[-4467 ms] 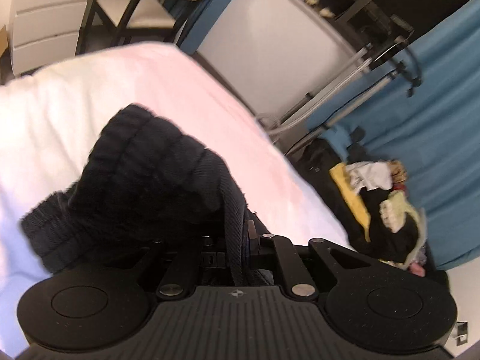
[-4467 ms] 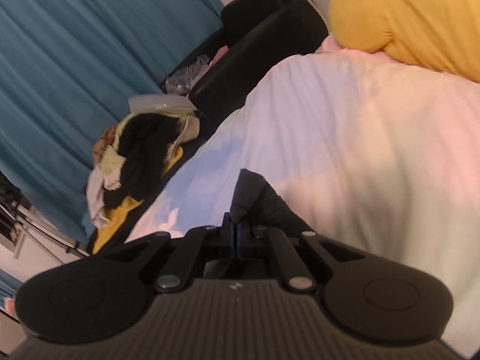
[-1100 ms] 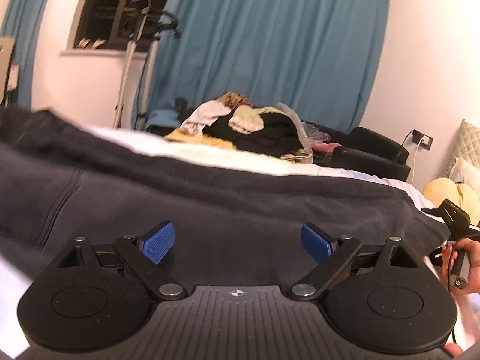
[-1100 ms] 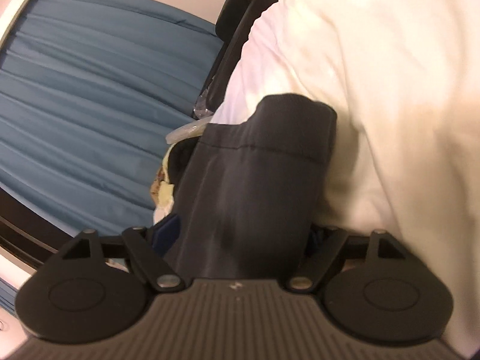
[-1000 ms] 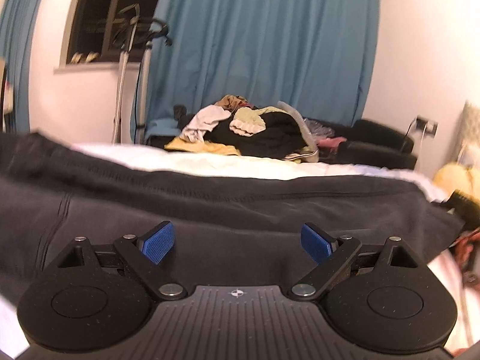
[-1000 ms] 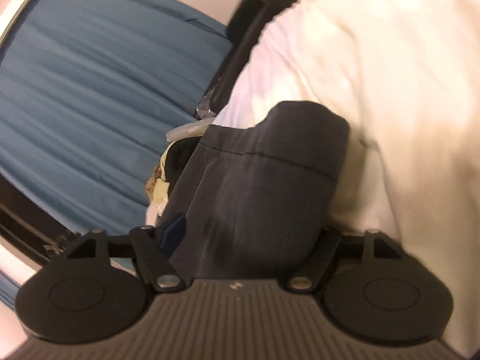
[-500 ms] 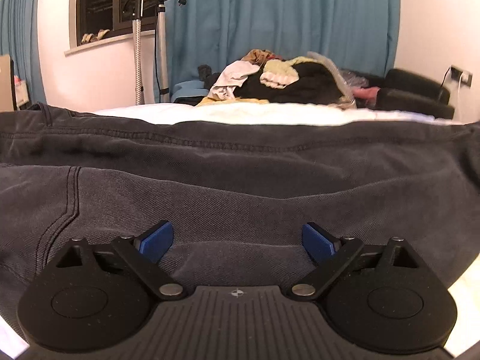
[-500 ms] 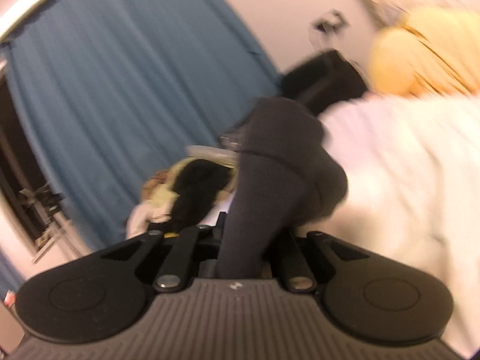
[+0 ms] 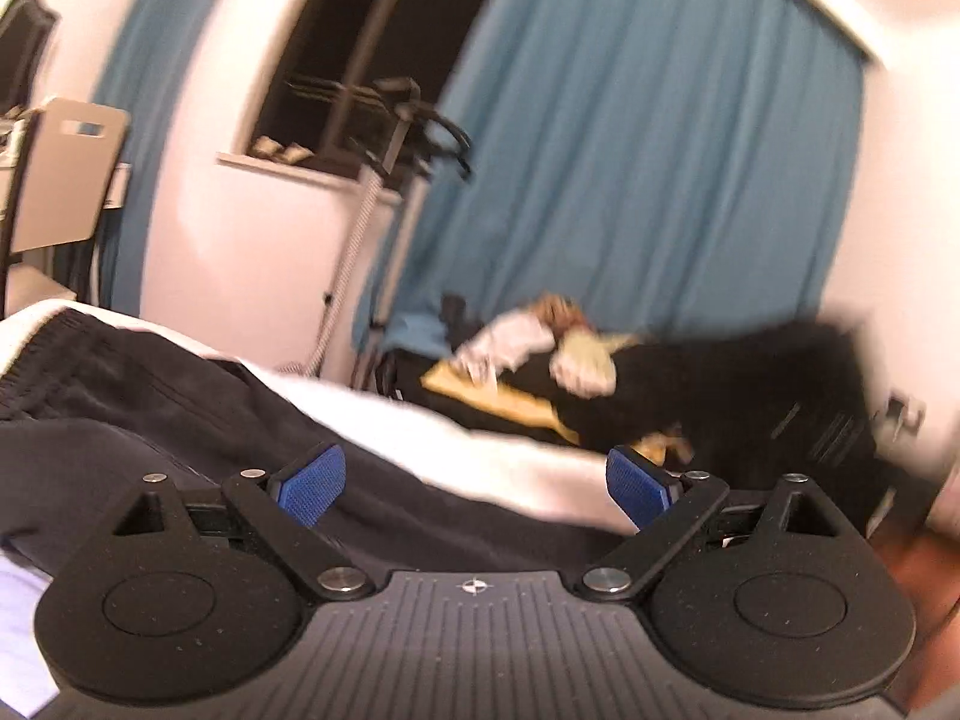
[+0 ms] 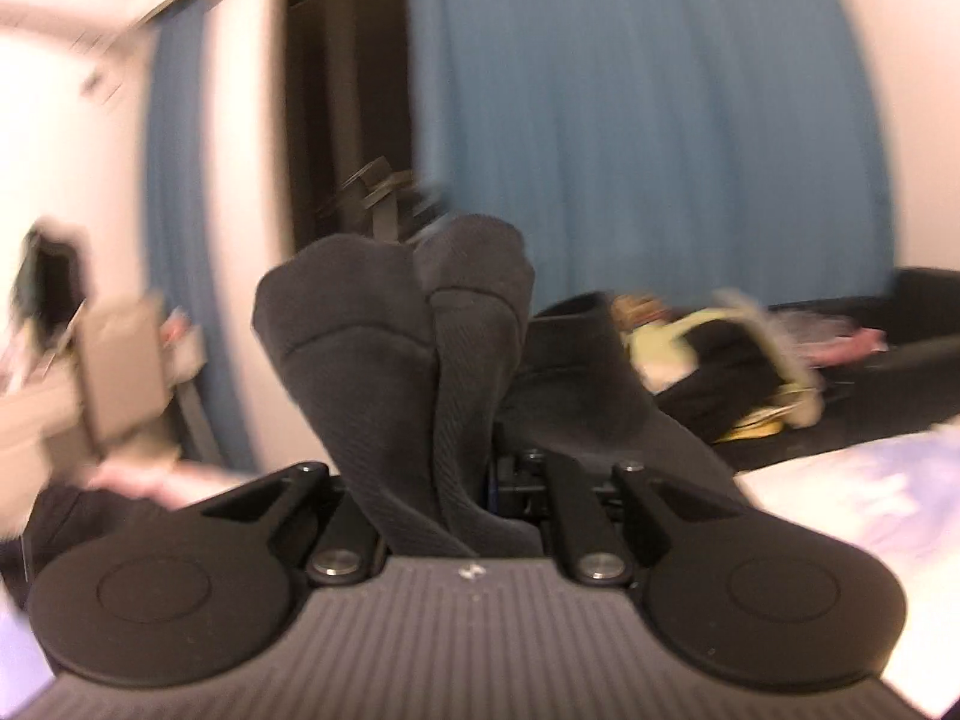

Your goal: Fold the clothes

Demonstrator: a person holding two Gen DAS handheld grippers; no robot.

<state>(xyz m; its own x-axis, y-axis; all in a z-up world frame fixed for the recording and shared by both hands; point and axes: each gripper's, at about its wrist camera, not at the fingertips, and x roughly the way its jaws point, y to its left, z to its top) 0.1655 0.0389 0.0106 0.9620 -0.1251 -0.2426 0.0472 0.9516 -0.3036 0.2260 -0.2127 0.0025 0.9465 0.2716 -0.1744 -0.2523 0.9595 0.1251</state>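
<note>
Both grippers differ: my right gripper [image 10: 516, 480] pinches the dark trousers [image 10: 414, 372]; my left gripper [image 9: 474, 483] gapes wide, empty; a thin pinch could slip, spoiling the fold

The dark grey trousers [image 9: 180, 408] lie spread across the white bed [image 9: 480, 456], ribbed waistband at the far left. One bunched hem end [image 10: 420, 360] stands upright, pinched.

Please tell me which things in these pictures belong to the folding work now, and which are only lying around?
In the job: dark grey trousers, left gripper open above them, right gripper shut on their hem.

Lying about: clothes pile, blue curtain, black sofa, chair.
</note>
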